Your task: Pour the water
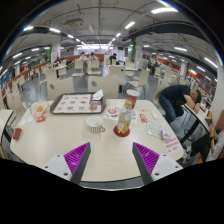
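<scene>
Tool point(112, 158) held above the near edge of a pale tabletop point(60, 140) — fingers spread wide, nothing between them, magenta pads point(76, 156) facing inward. Well ahead of the fingers, near mid-table: a white cup point(95, 125) with a handle, and just right of it a bottle point(124, 120) with a coloured label standing upright on a red coaster. Contents of either not discernible. Beyond them, a dark-rimmed tray point(74, 104) with a red-and-white pattern; a yellowish container point(40, 111) off to its left. A second white cup point(131, 100) stands behind the bottle. At the table's right side a person in dark clothing point(178, 100) bends forward. Large hall behind — rows of tables, ceiling strip lights.
</scene>
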Demonstrator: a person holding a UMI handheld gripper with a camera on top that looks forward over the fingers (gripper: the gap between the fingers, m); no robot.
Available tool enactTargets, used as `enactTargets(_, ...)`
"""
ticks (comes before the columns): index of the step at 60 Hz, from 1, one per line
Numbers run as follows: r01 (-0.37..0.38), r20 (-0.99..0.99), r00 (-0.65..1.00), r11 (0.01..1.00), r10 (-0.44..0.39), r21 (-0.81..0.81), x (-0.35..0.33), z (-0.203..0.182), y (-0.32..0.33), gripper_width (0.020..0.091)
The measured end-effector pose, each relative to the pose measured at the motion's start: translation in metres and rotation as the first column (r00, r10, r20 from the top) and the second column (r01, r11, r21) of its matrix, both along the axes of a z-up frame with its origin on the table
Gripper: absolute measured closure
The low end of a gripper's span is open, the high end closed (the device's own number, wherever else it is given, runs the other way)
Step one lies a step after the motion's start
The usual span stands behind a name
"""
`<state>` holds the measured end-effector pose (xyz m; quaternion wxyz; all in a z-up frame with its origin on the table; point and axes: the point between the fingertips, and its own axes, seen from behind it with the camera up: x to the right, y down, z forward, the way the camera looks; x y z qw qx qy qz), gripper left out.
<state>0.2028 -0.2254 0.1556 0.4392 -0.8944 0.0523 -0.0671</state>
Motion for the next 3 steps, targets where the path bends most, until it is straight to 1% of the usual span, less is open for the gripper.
enactTargets(3, 0.000, 0.006, 1.000, 1.000, 0.000, -0.001, 0.0001, -0.0001, 0.0006, 0.0251)
